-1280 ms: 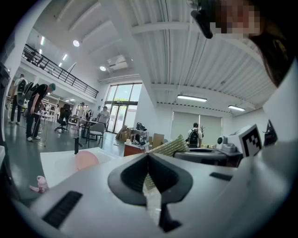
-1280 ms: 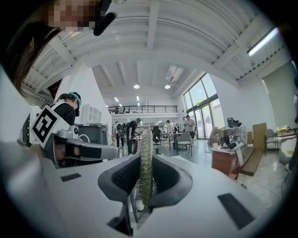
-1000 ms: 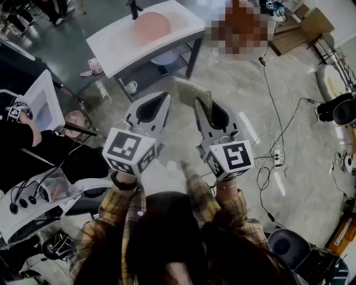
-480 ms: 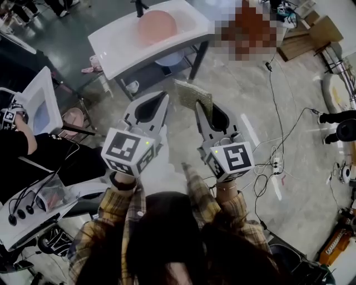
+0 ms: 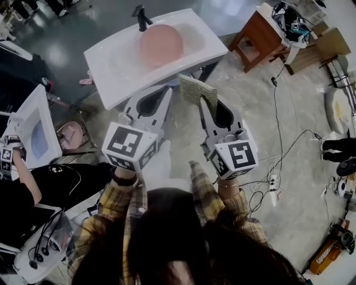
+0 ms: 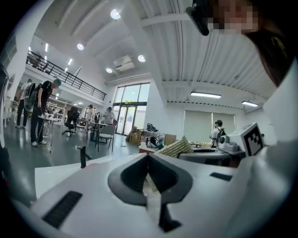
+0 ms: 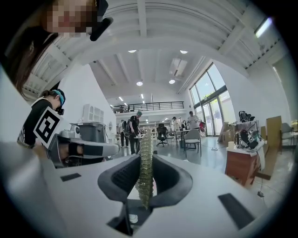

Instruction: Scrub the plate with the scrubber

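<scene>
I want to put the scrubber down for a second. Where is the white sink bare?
Widest bare patch for the scrubber: the sink left of the pink plate, toward its near corner. A narrower strip lies right of the plate. The faucet crowds the back edge.

Two grippers (image 5: 168,90) (image 5: 201,101), one scrubber (image 5: 196,89), one pink plate (image 5: 161,44), one sink (image 5: 108,67)

The white left gripper (image 5: 167,89) and right gripper (image 5: 202,102) each bear a black-and-white marker cube (image 5: 129,146); the sleeves (image 5: 113,205) are yellow plaid.
</scene>
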A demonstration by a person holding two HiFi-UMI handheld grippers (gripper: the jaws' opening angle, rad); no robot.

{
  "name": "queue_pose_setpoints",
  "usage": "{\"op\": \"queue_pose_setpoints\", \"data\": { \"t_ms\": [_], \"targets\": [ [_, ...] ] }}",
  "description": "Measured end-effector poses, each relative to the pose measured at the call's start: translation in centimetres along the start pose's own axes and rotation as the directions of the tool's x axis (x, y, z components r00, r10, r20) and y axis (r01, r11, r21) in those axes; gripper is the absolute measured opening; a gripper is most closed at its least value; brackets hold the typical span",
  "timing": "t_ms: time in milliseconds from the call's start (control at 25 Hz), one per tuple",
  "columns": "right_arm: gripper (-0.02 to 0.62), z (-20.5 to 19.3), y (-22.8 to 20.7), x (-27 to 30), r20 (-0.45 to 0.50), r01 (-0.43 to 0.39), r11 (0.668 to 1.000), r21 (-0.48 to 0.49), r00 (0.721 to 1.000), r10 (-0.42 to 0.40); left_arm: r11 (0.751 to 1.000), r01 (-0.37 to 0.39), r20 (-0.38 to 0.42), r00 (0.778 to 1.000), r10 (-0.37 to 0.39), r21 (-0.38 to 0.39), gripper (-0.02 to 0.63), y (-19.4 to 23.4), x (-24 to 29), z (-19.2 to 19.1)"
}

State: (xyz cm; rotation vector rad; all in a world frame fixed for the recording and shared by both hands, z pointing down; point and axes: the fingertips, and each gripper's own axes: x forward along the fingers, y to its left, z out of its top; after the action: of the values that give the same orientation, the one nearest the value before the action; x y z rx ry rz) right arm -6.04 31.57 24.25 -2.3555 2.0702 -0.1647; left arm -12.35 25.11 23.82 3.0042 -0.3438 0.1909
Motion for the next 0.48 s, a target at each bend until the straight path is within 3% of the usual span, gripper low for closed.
{"op": "queue_pose_setpoints", "data": {
  "t_ms": [240,480],
  "targets": [
    [0.081,1.3,-3.4,8.8,0.003,-0.008,1.0,-0.005,1.0,0.008,1.0,-0.014,-0.005,1.0,0.014,-0.001,0.014,7.0,5.9,1.3],
    [0.081,1.5,-5.9,14.1,-0.024,0.001,1.0,-0.007,1.0,-0.001,1.0,-0.027,-0.02,0.999,0.027,-0.011,0.014,11.8,9.5,1.9]
  ]
}}
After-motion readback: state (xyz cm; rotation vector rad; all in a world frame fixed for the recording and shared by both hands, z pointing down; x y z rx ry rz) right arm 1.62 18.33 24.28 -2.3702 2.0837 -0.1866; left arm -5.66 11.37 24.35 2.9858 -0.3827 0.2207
